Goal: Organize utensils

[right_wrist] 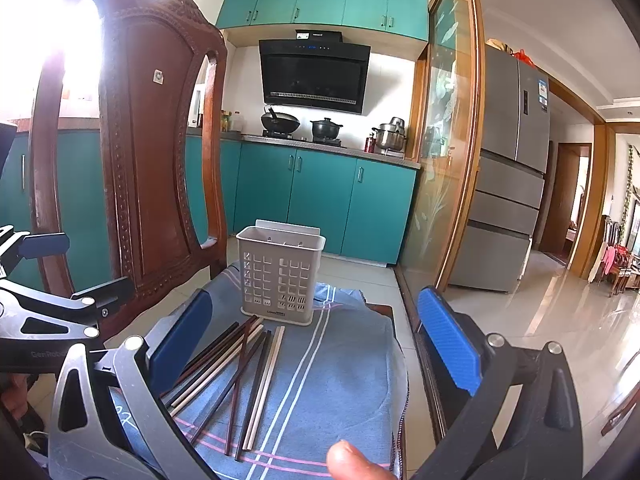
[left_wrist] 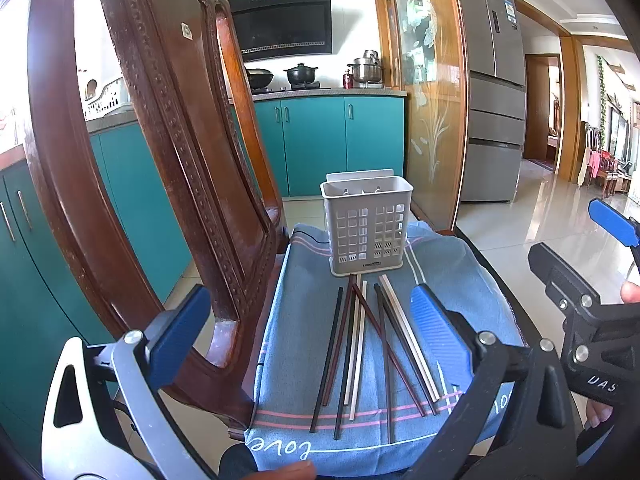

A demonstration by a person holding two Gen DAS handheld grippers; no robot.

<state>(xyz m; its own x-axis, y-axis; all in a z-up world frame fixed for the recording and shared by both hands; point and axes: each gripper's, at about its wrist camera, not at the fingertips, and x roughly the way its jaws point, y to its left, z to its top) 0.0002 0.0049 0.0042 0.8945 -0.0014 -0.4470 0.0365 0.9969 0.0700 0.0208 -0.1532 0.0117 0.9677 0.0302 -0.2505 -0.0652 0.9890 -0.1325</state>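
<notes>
Several chopsticks (left_wrist: 372, 352) (right_wrist: 240, 372), dark brown, black and cream, lie loosely crossed on a blue cloth (left_wrist: 460, 280) (right_wrist: 340, 380). Just beyond their far tips stands an upright pale grey perforated utensil holder (left_wrist: 366, 228) (right_wrist: 280, 276); nothing shows above its rim. My left gripper (left_wrist: 310, 300) (right_wrist: 80, 268) is open, hovering above the near half of the chopsticks with nothing between its blue pads. My right gripper (right_wrist: 316, 320) (left_wrist: 580, 240) is open too, to the right of the chopsticks, holding nothing.
A carved dark wooden chair back (left_wrist: 180, 160) (right_wrist: 152, 160) rises close on the left of the cloth. A glass sliding door in a wooden frame (left_wrist: 432, 100) (right_wrist: 448, 160) stands on the right, shiny floor tiles beyond it. A thumb (right_wrist: 352, 460) shows at the bottom.
</notes>
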